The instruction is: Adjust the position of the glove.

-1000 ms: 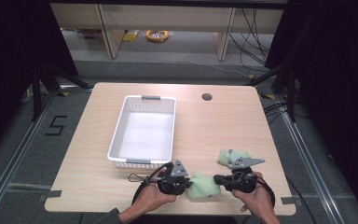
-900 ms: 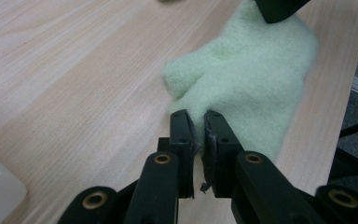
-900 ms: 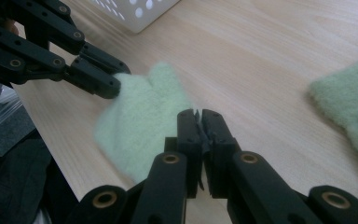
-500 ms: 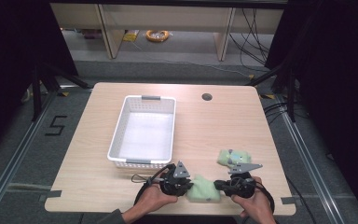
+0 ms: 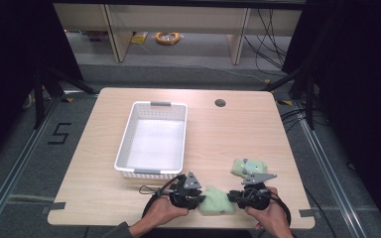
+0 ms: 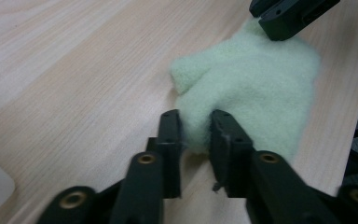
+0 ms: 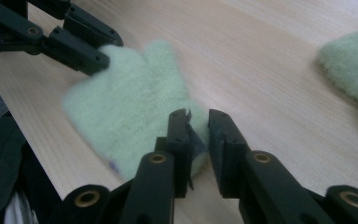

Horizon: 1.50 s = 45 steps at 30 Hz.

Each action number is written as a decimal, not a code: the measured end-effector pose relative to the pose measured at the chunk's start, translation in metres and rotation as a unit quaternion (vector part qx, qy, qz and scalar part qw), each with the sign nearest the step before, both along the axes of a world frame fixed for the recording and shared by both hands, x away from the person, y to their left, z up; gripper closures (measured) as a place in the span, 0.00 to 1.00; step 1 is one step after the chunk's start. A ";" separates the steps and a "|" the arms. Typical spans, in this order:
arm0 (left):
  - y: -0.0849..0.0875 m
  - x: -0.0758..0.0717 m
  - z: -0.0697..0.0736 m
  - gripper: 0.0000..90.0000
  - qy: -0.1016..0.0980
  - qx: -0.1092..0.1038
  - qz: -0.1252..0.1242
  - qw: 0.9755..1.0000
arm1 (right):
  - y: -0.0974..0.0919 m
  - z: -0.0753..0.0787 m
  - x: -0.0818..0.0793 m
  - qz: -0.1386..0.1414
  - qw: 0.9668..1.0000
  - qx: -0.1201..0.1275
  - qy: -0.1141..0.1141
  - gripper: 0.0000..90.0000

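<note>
A pale green fleece mitten (image 5: 217,201) lies flat on the wooden table near its front edge, between my two grippers. My left gripper (image 5: 201,198) sits at its left side. In the left gripper view its jaws (image 6: 196,119) stand apart around the mitten's (image 6: 251,84) edge; they have just been opening. My right gripper (image 5: 230,197) sits at the mitten's right side, and its jaws (image 7: 198,119) have likewise just been opening, with the hem of the mitten (image 7: 130,107) in the gap. A second green mitten (image 5: 248,167) lies just behind the right gripper.
A white perforated basket (image 5: 124,144) stands left of centre, just behind my left hand. A round cable hole (image 5: 220,103) sits at the table's back. The table's front edge runs close under both hands. Bare wood spreads at the right and back.
Both pairs of jaws have parted slightly around the mitten. The right hand has shifted a little toward the front edge; the left hand stays put.
</note>
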State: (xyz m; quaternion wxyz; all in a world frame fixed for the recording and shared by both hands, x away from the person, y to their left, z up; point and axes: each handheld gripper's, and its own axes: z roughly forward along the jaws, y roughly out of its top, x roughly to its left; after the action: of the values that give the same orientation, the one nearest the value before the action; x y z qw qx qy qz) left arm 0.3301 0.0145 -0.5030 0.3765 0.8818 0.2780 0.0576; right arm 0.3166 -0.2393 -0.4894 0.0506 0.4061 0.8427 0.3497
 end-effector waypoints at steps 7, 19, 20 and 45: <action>0.011 -0.001 0.010 0.57 0.003 -0.015 0.016 1.000 | -0.016 0.020 0.004 -0.020 0.999 0.001 -0.051 0.67; 0.009 0.004 0.025 0.48 -0.008 -0.037 0.032 0.999 | -0.061 0.033 0.015 -0.121 0.991 -0.017 -0.046 0.64; 0.008 0.004 0.028 0.49 -0.013 -0.034 0.037 0.999 | -0.069 0.033 0.021 -0.121 0.991 -0.032 -0.052 0.64; -0.093 0.070 0.021 0.52 0.003 -0.012 0.011 1.000 | -0.090 0.012 0.055 -0.120 0.992 -0.044 0.012 0.66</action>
State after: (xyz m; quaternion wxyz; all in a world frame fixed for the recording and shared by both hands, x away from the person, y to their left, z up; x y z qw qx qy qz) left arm 0.4002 -0.0788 -0.4822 0.3859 0.8741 0.2896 0.0556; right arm 0.3718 -0.3288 -0.4774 0.1000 0.5057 0.8031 0.2988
